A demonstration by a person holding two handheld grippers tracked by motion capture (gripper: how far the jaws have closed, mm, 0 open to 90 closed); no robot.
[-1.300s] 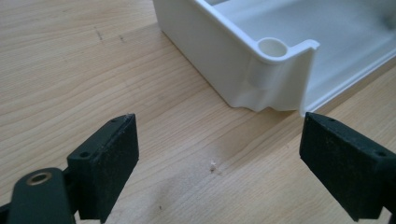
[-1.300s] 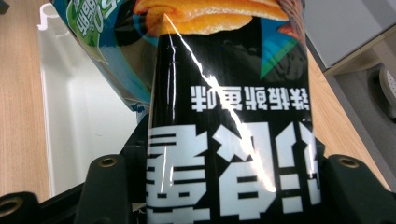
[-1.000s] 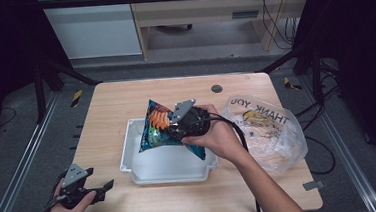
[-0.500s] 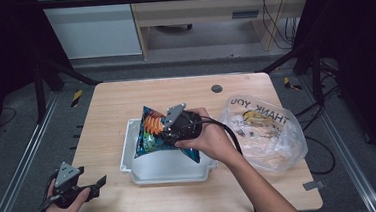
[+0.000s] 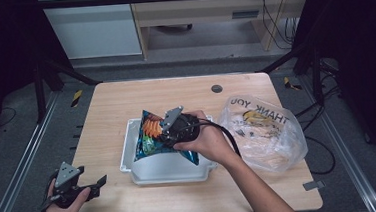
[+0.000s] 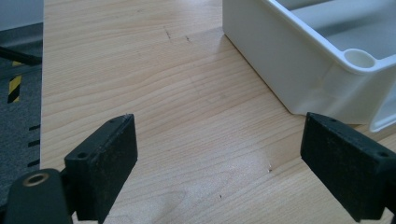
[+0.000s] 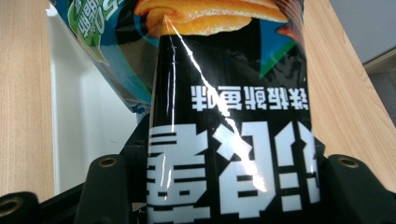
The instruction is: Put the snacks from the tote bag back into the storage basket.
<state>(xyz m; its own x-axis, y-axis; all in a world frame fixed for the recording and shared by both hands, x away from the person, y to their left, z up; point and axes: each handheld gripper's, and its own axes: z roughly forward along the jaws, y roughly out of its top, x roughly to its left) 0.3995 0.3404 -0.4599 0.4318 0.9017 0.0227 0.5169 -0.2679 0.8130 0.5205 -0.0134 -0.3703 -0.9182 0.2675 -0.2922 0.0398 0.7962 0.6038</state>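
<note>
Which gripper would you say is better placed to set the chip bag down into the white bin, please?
The right gripper: it is shut on the chip bag directly above the white bin. The left gripper hangs open at the table's near-left corner, holding nothing.

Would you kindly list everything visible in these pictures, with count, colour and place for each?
Snack bag: one, blue and black with orange chips pictured, over the bin, clamped in the right tongs.
Bin: one, white plastic, middle of the table.
Plastic bag: one, clear with THANK YOU print, right side of the table, items inside too blurred to name.
Round cap: one, dark, far part of the table.
Table: one, light wood, on a grey floor.
Desk: one, pale wood, behind the table.
Left tongs: black jaws wide apart, at the near left corner.
Right tongs: black, closed on the snack bag.
</note>
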